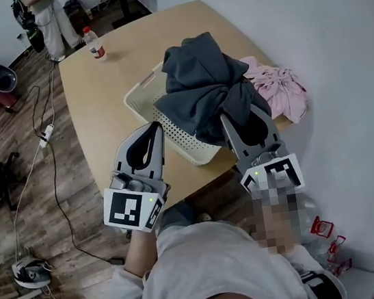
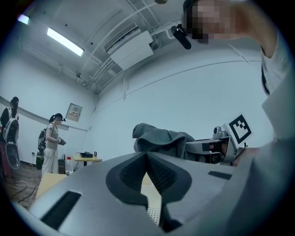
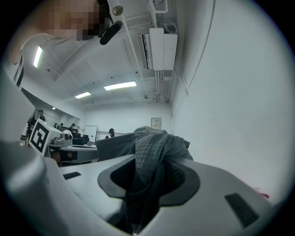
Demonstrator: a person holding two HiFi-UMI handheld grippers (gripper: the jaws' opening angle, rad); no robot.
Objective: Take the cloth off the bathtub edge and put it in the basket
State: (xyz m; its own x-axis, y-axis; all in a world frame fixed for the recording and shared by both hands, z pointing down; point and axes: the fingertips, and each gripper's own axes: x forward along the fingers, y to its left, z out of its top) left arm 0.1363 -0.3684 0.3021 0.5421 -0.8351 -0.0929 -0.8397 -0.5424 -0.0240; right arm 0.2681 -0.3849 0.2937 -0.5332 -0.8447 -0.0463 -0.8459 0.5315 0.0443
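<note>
While the fingers (image 3: 186, 177) of the right gripper (image 3: 152, 168) clench one fold, the dark grey waffle-weave cloth (image 1: 202, 84) sits bunched and crumpled over the cream perforated plastic basket (image 1: 144, 92) on the tan wooden bench (image 1: 97, 102). The left gripper (image 1: 153, 133) has its fingers pressed together on nothing.

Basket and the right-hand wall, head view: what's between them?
A crumpled pink cloth lies on the table between the basket and the wall; the head view shows it.

Office: wooden table (image 1: 97, 96), ceiling strip lights (image 3: 120, 85)
</note>
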